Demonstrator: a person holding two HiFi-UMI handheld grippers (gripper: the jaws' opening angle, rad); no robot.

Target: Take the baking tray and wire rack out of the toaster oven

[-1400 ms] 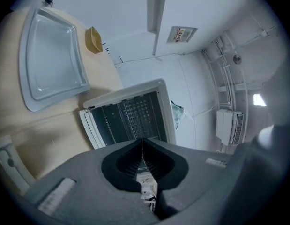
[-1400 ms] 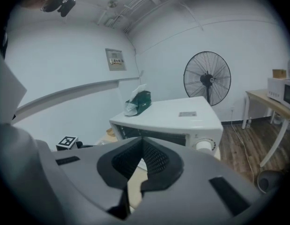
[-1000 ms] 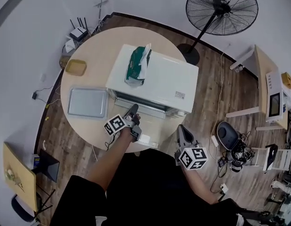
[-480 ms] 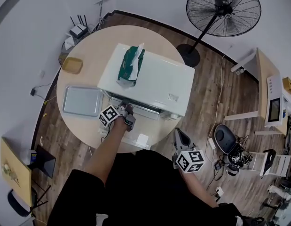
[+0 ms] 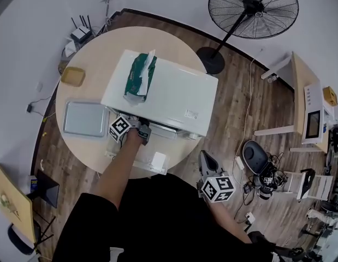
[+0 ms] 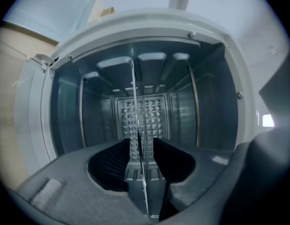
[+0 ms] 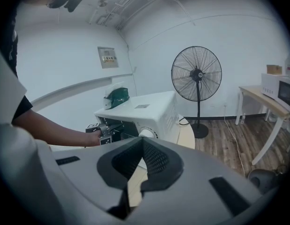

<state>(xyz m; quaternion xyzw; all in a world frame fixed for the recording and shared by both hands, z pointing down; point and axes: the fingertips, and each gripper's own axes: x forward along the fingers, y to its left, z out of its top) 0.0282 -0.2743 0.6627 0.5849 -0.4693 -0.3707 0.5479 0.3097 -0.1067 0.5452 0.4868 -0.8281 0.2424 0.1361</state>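
The white toaster oven (image 5: 169,100) stands on the round table (image 5: 92,152) with its door (image 5: 152,161) folded down. The grey baking tray (image 5: 86,119) lies flat on the table to the oven's left. My left gripper (image 5: 141,131) is at the oven's mouth, rolled on its side. In the left gripper view the wire rack (image 6: 134,102) runs edge-on down the cavity. Its front edge lies between my left gripper's (image 6: 142,172) open jaws, with no grip showing. My right gripper (image 5: 208,161) hangs off the table's edge at the right, shut and empty, its jaws (image 7: 135,182) pointing toward the oven (image 7: 149,109).
A green tissue pack (image 5: 138,75) lies on top of the oven. A yellow dish (image 5: 73,76) sits at the table's far left. A standing fan (image 5: 250,7) is behind the table, and a desk with a microwave (image 5: 313,119) is at the right.
My left gripper has moved forward from above the folded-down door into the oven's mouth. My right gripper has shifted a little. The head camera has moved, sliding the table leftward in view.
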